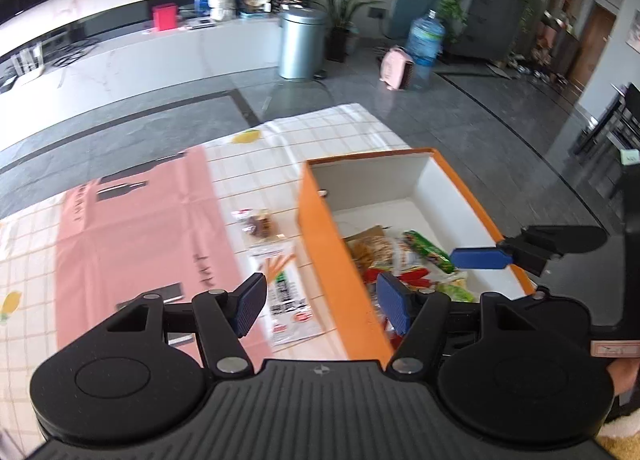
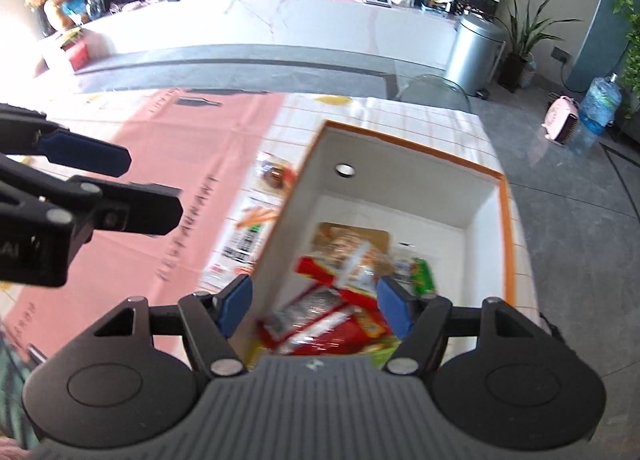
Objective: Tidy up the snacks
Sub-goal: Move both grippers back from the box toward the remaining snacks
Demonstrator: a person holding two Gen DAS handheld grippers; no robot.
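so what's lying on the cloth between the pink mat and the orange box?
Two snack packets: a cookie pack and, nearer the camera, a long stick-snack pack, between the pink mat and the orange box. Clearest in the left wrist view.

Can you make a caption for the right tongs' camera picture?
Open right tongs hang over the orange box of snacks.

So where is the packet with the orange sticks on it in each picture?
Left wrist view: the stick packet lies on the checked cloth just left of the orange box, between the blue fingers.
Right wrist view: the stick packet is left of centre, blurred, lying against the box's left wall.
Shared landmark: the silver bin on the floor behind the table.
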